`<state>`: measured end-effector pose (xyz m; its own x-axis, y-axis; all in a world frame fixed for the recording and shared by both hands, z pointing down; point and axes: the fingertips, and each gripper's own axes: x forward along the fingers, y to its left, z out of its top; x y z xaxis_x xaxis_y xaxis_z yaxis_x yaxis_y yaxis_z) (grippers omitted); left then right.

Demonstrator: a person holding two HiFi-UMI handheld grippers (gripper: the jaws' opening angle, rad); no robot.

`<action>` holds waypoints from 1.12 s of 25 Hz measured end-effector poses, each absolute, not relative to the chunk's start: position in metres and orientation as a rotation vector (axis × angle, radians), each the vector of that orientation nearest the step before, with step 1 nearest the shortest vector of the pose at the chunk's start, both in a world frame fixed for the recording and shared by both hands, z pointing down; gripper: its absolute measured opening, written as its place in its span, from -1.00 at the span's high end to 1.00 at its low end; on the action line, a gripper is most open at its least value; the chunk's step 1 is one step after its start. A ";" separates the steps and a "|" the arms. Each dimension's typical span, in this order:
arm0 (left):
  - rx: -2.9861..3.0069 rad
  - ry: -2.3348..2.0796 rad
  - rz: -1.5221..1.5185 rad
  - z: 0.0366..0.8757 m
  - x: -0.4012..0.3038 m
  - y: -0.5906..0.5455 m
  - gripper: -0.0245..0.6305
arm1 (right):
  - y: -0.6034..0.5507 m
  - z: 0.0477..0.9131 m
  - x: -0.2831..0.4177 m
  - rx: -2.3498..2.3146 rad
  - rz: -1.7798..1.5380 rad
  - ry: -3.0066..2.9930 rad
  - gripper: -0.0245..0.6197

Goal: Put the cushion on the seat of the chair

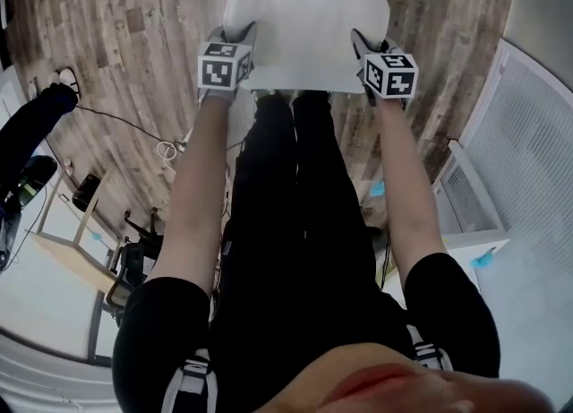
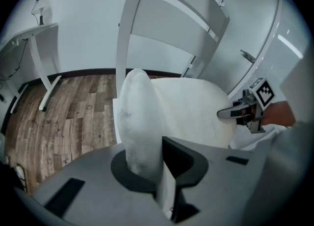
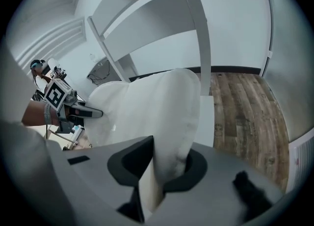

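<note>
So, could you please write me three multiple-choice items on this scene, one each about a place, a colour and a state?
1. Where is the cushion? A. on the floor B. over the chair, before its backrest C. on a sofa
2. What colour is the cushion? A. red B. blue C. white
3. How is the left claw? A. open and empty B. shut on the cushion C. shut on a chair leg
Answers: B, the backrest slats rise just behind it; C, it is white in every view; B, its jaws pinch the cushion's edge.
</note>
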<state>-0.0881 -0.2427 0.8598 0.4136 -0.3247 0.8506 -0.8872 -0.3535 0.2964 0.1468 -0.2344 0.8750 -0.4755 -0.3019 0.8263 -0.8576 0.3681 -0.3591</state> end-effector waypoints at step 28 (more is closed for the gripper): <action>1.762 -1.029 0.983 0.927 -0.093 -0.253 0.66 | -0.252 0.937 0.176 0.927 1.054 -1.868 0.43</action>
<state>-0.0925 -0.2535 0.9274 0.3529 -0.2460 0.9027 -0.9131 -0.3014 0.2748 0.1763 -0.2520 0.9374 -0.4264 -0.2122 0.8793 -0.8623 0.3889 -0.3243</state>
